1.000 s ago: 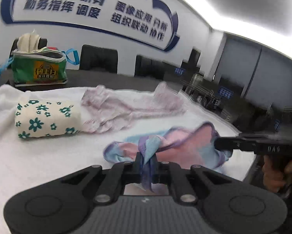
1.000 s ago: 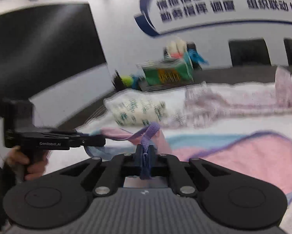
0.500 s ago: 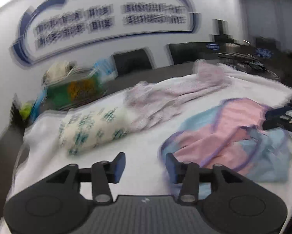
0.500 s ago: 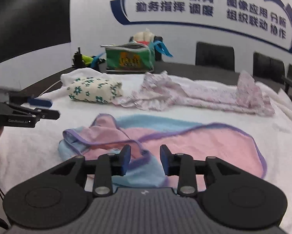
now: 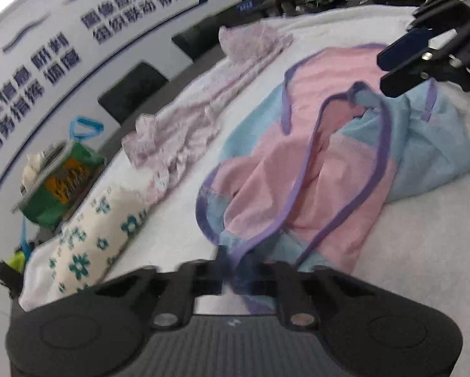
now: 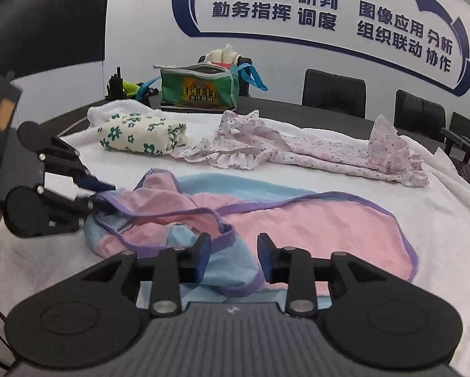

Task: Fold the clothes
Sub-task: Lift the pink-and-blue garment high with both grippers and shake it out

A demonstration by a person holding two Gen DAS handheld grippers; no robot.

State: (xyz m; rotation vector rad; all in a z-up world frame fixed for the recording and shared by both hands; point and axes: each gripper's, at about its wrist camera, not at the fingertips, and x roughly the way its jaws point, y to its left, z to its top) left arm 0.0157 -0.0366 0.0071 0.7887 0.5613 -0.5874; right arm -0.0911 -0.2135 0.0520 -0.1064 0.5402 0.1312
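Note:
A pink and light-blue garment with purple trim [image 5: 322, 163] lies crumpled on the white cloth-covered table [image 5: 178, 220]; it also shows in the right wrist view [image 6: 266, 216]. My left gripper [image 5: 239, 270] is low at the garment's near edge, its motion-blurred fingers closing around the purple hem. In the right wrist view the left gripper [image 6: 96, 193] touches the garment's left corner. My right gripper [image 6: 233, 256] is open and empty just above the garment's blue front part; it also shows at the top right of the left wrist view [image 5: 401, 72].
A folded cream cloth with green flowers [image 6: 140, 135] and a spread lilac floral garment [image 6: 297, 150] lie farther back. A green bag [image 6: 200, 89] stands on the dark table beyond. Black chairs [image 6: 333, 92] line the wall.
One second ago both grippers held the garment's purple trim up. Both let go and it dropped to the table. My left gripper has since moved to the garment's edge; the right stays open.

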